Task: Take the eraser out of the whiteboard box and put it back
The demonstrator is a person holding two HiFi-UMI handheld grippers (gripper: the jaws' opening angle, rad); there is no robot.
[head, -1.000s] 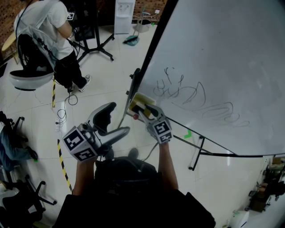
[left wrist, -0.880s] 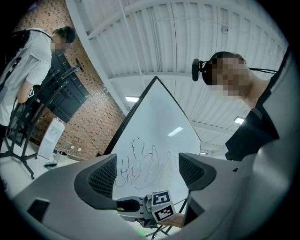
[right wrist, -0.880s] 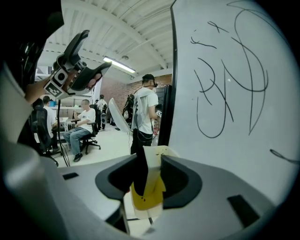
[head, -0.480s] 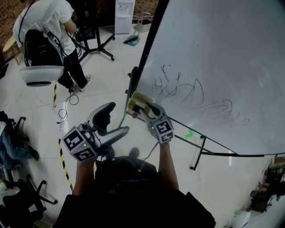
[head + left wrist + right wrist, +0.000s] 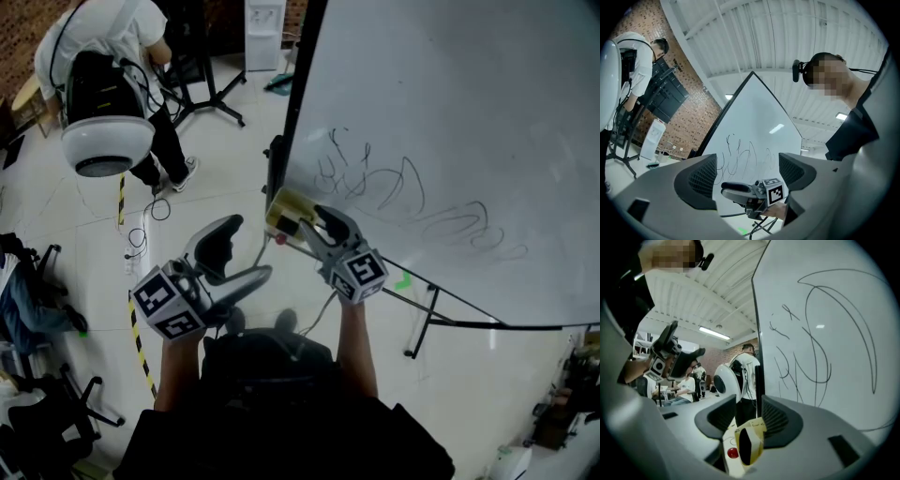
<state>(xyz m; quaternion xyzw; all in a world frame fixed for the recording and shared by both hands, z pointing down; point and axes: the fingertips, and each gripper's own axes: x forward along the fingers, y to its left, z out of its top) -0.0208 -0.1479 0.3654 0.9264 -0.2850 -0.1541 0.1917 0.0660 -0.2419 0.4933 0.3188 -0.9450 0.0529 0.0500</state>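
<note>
The left claw point(image 5: 246, 251) is hanging nearest the body, its smooth grey jaws gaping with nothing between them. Its own view is catching only the other claw side-on, not the eraser. The right claw point(image 5: 750, 416) is standing wide too, its jaws having just been opening and its ribbed dark pads pressing on nothing. Its own view is giving what the head view is smearing: the eraser point(image 5: 749, 443), a yellow block with a dark felt face. It is sitting in the pale whiteboard box point(image 5: 725, 442), just ahead of and below the tips and in line with the gap, beside a small red round thing point(image 5: 733, 453). Beyond, the glossy whiteboard point(image 5: 843, 333) is carrying looping dark scribbles. Farther off, a person in a white shirt point(image 5: 127, 21) is standing on the pale tiled floor point(image 5: 225, 159).
</note>
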